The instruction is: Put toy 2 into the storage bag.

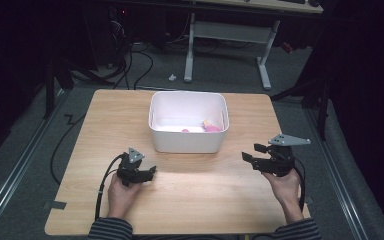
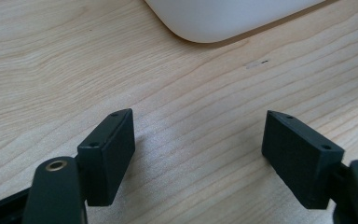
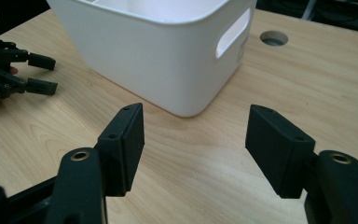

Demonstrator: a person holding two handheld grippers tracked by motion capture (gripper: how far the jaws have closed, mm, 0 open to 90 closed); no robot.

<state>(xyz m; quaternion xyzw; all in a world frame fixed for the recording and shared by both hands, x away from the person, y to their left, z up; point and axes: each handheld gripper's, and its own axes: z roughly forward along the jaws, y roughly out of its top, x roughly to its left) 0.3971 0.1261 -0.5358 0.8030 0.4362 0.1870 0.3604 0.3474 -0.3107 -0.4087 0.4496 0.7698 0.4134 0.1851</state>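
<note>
Two grippers near the table's [image 1: 190, 200] front edge — left gripper [image 1: 152, 171] toward the front-left corner, right gripper [image 1: 249, 152] toward the front-right; both with jaws apart, nothing between them. One white bin [image 1: 189, 142] at mid-table toward the back edge, holding two or three small pink and yellow items [image 1: 207, 127] — exact count unclear. Judged: loading looks done or nearly so; nothing loose lies on the wood.
</note>
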